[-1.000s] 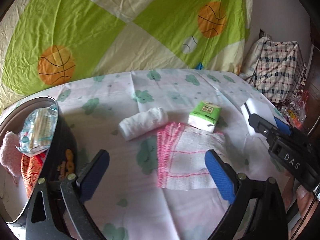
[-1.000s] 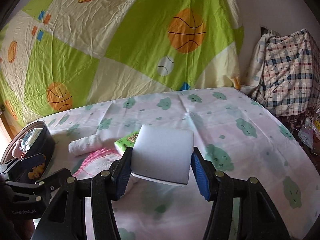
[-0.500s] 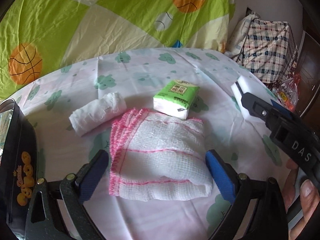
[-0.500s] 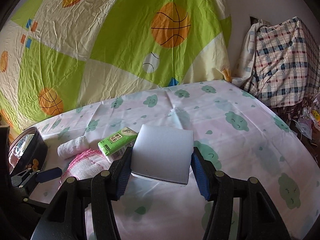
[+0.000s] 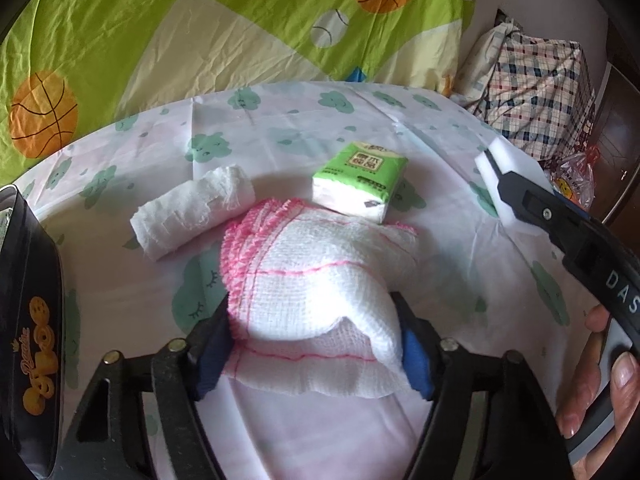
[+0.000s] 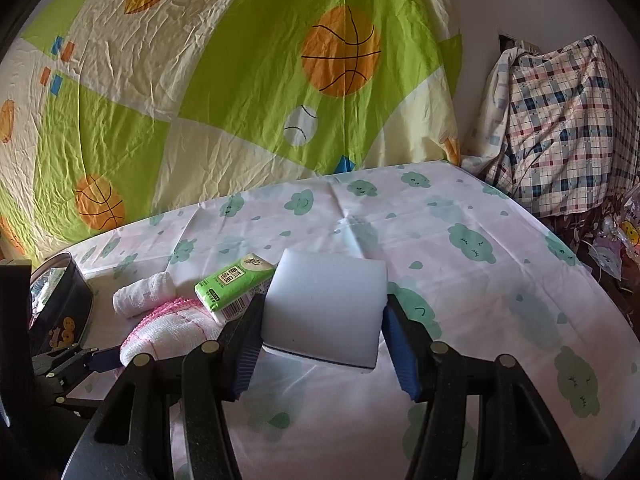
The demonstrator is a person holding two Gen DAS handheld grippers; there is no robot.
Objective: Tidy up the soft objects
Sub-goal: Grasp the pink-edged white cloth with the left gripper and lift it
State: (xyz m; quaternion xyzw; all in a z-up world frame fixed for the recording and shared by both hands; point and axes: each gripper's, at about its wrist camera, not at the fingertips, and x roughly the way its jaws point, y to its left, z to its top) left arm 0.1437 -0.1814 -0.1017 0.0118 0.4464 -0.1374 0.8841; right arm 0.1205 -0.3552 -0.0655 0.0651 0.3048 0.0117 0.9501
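The left gripper (image 5: 314, 346) has just been closing its jaws; both blue pads now press the near end of the folded white gauze cloth with pink stitching (image 5: 316, 276), bunching it on the cloud-print sheet (image 5: 440, 184). The right gripper (image 6: 320, 344) holds the white rectangular sponge (image 6: 326, 312) between narrowed jaws. A rolled white bandage (image 5: 192, 212) and a green tissue packet (image 5: 358, 182) lie just beyond the cloth. A black round tin (image 5: 32, 320) stands left.

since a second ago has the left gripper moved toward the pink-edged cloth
Yes. The left gripper came forward past the black tin, and its jaws have just been closing; they now pinch the pink-edged cloth.
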